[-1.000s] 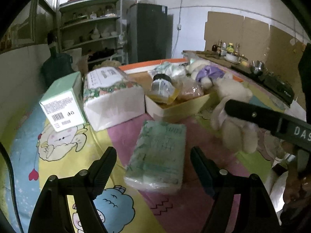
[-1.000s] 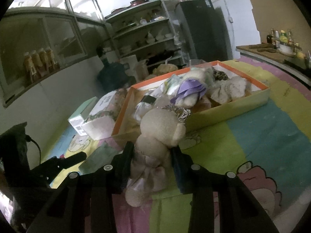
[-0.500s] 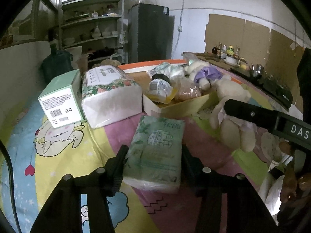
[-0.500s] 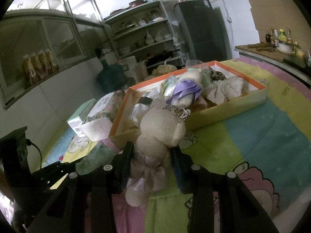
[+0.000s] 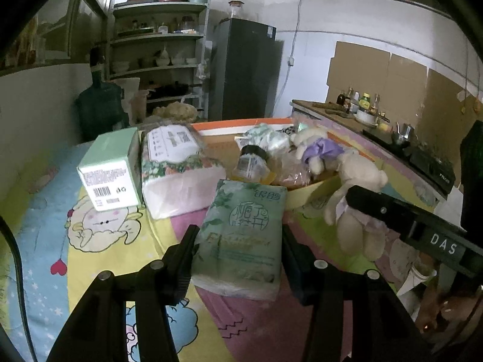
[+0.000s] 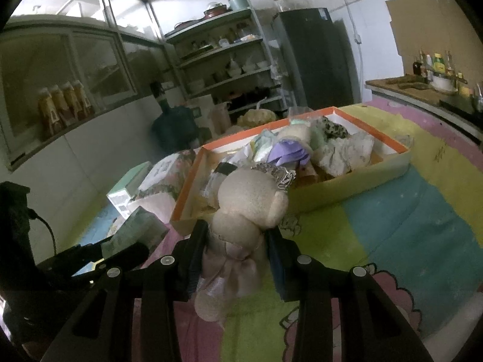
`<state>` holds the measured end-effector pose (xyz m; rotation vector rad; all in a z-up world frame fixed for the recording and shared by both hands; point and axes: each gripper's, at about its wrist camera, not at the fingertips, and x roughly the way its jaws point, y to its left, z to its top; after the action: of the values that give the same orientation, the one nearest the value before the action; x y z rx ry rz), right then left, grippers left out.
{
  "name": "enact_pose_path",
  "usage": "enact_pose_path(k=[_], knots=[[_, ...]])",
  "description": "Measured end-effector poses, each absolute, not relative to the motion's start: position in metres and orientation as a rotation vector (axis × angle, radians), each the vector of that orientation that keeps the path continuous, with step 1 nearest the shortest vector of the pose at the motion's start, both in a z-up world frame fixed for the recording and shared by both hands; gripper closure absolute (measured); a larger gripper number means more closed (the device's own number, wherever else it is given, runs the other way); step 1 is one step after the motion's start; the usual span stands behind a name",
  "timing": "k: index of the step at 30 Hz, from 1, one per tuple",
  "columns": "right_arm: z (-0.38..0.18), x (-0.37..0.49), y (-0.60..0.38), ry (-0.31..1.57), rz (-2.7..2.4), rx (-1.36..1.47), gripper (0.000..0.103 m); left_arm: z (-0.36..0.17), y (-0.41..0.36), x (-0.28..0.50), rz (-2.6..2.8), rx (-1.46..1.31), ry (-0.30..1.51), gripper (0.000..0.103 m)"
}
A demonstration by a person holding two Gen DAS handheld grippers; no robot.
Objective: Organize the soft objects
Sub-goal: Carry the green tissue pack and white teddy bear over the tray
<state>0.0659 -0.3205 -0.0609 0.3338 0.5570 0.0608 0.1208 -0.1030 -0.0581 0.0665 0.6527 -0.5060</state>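
While both soft things are in hand, carry each level so nothing sags loose. The left gripper, jaws just closed, is clamped on the green tissue pack; the right gripper pinches the plush bear, both near the orange box's near corner.
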Motion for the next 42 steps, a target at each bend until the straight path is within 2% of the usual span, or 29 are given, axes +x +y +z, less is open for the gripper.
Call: enact_pose_path(k=[20,42], knots=[[-0.036,0.067,-0.353,0.490,0.039,0.303,0.063,-0.023,-0.142,0.130,-0.507,0.024,0.595,0.051],[-0.029,0.091,-0.402,0.487,0.022,0.281,0.063,-0.013,-0.190,0.168,-0.470,-0.021,0.582,0.051]])
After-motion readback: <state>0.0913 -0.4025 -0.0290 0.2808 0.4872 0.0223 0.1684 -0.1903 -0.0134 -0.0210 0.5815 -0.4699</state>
